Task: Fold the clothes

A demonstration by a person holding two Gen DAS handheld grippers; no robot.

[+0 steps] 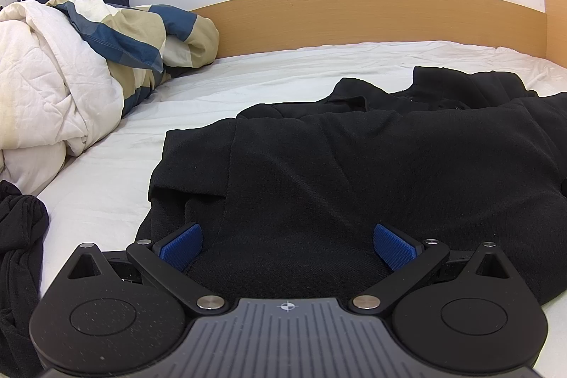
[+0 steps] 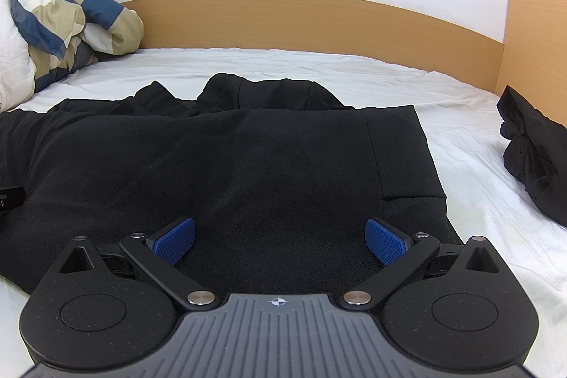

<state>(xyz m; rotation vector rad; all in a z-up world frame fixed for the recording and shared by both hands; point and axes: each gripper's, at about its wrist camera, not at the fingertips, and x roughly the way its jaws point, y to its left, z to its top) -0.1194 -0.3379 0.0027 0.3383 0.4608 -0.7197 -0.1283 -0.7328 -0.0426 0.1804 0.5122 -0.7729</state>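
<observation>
Our left tool (image 1: 287, 247) and right tool (image 2: 280, 241) hover spread wide and empty over the near hem of the black garment (image 1: 336, 165), likely ready to pinch it. It lies flat mid-bed (image 2: 283, 66); beyond, a crumpled duvet (image 1: 53, 66).

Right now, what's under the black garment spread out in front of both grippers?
The black garment lies on the white bedsheet, which shows all around its edges. Whether anything else sits beneath the cloth cannot be seen; the fabric covers it.
</observation>
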